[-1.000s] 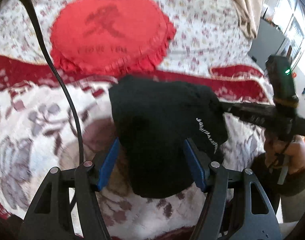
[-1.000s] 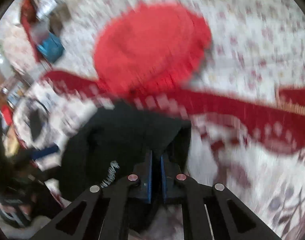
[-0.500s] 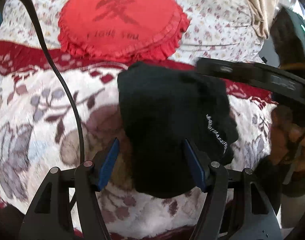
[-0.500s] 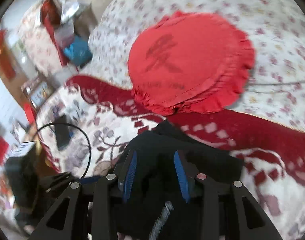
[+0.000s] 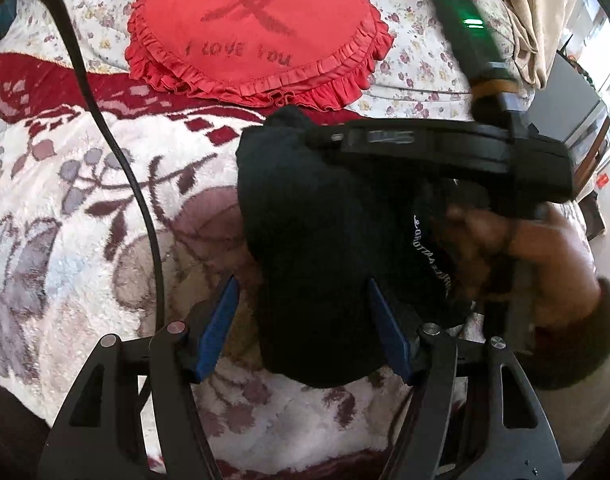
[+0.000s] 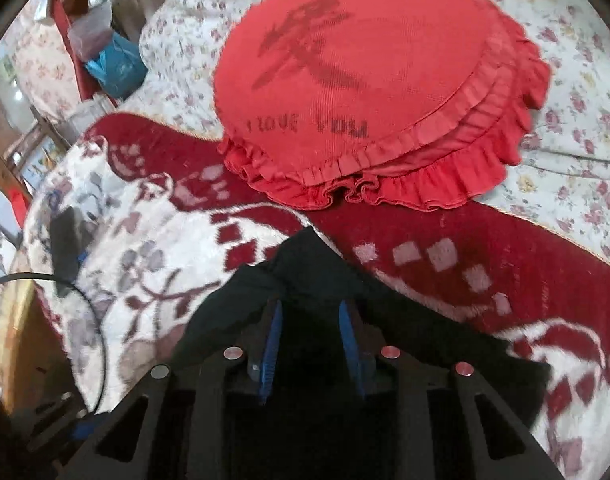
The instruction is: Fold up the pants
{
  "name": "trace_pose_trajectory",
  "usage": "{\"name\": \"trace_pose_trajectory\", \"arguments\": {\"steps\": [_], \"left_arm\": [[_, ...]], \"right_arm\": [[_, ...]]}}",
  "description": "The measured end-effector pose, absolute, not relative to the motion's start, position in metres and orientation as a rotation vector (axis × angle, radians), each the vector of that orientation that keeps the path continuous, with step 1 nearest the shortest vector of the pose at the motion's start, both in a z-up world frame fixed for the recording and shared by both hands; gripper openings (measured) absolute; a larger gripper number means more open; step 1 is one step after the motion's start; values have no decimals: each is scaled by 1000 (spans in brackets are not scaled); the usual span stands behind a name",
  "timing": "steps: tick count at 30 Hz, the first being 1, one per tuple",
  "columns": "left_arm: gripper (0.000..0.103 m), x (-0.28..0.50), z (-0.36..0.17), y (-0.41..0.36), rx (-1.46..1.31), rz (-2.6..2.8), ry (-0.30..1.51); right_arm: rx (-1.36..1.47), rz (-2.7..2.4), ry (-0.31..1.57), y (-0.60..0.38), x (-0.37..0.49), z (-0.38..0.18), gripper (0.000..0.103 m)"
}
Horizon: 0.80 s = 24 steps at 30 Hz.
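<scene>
The pants (image 5: pixel 317 240) lay folded on the blanket (image 5: pixel 85 220), near the cushion (image 5: pixel 257 32). Your left gripper (image 5: pixel 301 320) and right gripper (image 6: pixel 309 336) both gaped; you needed to press seams flat.

Floral bed (image 5: pixel 57 216), bright window (image 5: pixel 609 80)

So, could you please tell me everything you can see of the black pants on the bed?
The black fabric pants lie folded into a compact, rumpled bundle on the white floral fleece blanket, just in front of the red frilled round cushion. A line of small white lettering runs along one edge. The open left gripper straddles the near end; the open right gripper sits over the top, contact unclear.
</scene>
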<state>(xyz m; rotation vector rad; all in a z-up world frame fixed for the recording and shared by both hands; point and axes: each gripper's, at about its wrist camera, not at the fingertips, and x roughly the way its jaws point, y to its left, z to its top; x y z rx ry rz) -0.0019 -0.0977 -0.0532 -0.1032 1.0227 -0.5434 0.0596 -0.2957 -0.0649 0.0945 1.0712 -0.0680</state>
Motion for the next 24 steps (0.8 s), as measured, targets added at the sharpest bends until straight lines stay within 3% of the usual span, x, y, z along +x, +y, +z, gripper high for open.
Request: {"name": "trace_pose_trajectory", "arguments": {"steps": [7,24], "left_arm": [[66,-8,-41,-97,-68,-510,995],[66,-3,-21,-106,6,-450,920]], "right_arm": [[81,-73,1022,-285,1,-27,30],[123,-129,1072,-295,-76,-51,33]]}}
